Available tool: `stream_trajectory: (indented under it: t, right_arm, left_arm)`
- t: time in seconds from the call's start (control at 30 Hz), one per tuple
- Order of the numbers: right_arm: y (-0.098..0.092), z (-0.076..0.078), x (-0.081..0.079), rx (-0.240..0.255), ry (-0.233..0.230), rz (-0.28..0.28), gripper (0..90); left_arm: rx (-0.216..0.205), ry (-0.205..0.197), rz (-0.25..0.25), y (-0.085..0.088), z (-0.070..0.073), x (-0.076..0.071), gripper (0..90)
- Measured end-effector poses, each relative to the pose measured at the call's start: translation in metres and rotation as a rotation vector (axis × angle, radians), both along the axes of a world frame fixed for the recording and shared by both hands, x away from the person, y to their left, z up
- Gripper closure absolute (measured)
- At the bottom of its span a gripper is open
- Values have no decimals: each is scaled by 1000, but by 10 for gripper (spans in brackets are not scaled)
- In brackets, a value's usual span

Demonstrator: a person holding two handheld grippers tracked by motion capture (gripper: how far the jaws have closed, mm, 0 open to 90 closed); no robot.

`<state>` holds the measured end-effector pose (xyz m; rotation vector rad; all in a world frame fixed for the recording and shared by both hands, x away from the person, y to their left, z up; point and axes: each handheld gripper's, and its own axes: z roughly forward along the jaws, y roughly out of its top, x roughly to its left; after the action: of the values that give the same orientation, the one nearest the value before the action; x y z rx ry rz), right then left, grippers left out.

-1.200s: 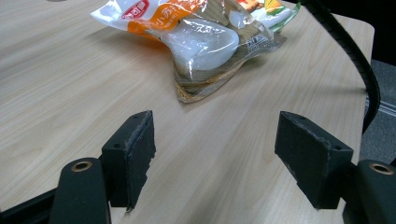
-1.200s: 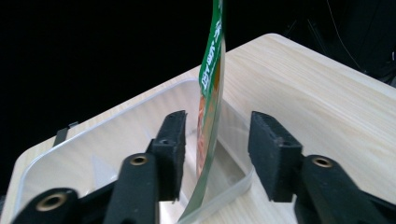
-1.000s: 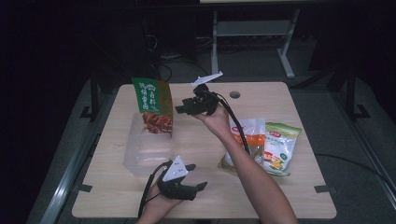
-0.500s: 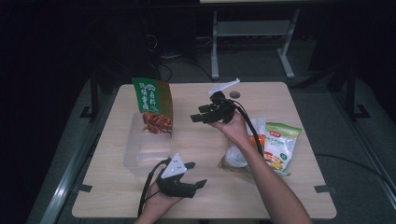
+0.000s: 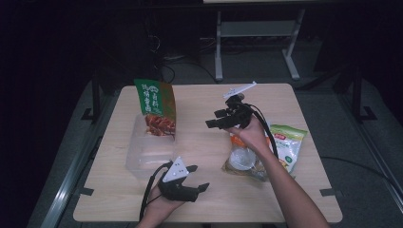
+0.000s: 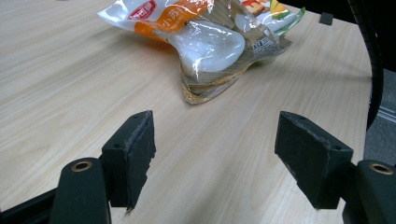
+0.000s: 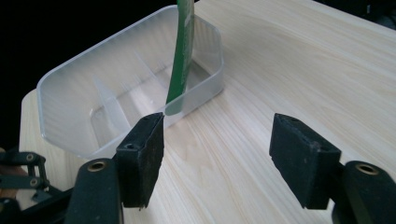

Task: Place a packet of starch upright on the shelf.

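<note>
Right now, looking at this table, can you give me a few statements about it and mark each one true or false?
1. The green snack bag stands upright in the clear plastic box. True.
2. The right gripper grips the green snack bag. False: its fingers are open with nothing between them, and the bag is apart from it.
3. Several snack packets lie on the table near the person's right forearm. True.
4. The left gripper is shut on a packet. False: it is open and empty, low over the bare table.
5. The clear plastic box has dividers inside. True.
</note>
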<state>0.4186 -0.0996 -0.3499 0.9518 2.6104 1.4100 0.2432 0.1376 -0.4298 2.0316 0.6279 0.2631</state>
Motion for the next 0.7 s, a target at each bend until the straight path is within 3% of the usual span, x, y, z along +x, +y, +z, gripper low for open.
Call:
stream_trajectory:
  t: [0.07,0.37,0.7]
  right_arm:
    - [-7,2,-5,18,9,-4,352]
    - [-32,-3,-18,-34,17,-44,336]
    - [-62,-7,-27,-29,49,-89,315]
  left_arm:
    - [3,-3,0,0,1,0,279]
    - [6,-4,-6,-2,-2,-1,278]
    - [12,4,0,-3,-3,-1,275]
